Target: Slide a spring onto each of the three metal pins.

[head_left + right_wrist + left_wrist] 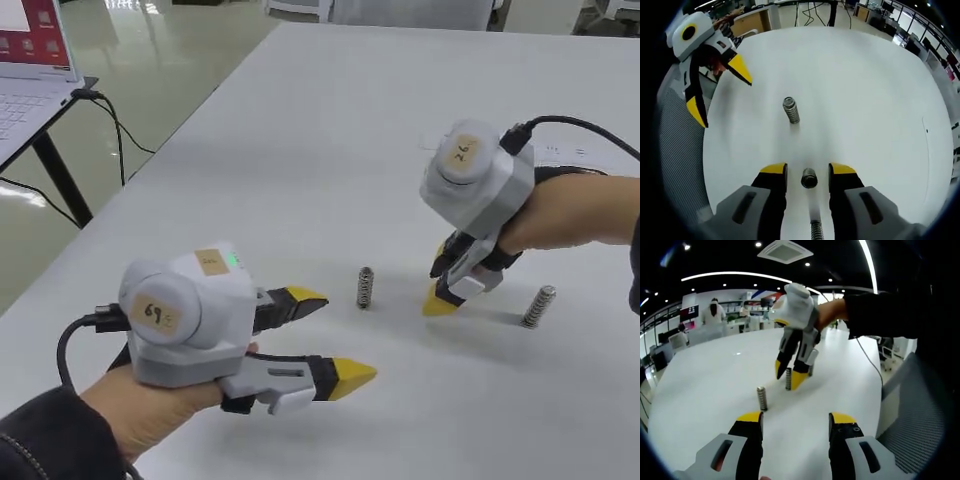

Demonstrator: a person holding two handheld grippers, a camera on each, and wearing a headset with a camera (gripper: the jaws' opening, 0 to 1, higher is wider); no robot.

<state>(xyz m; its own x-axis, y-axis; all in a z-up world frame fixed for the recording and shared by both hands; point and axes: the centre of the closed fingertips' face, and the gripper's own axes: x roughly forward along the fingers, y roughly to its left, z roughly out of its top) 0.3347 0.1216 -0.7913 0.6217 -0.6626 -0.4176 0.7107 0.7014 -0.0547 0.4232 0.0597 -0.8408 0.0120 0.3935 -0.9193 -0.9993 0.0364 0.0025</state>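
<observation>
— How are you holding your tools?

— My left gripper (335, 335) lies low and flat over the big white table (300, 150). It points across the table, and its jaws are wide apart and hold nothing. My right gripper (441, 285) tips steeply down, with its yellow tips almost on the table.

— Where are the springs?

— One small grey metal coil spring (809, 178) stands up between my right jaws. There is a little gap on each side, so it isn't squeezed. A second grey coil spring (365, 287) stands straight up just beside that gripper. A third grey coil spring (538, 306) leans over on the other side.

— Any pins?

— I can't make out what is inside the coils.
</observation>
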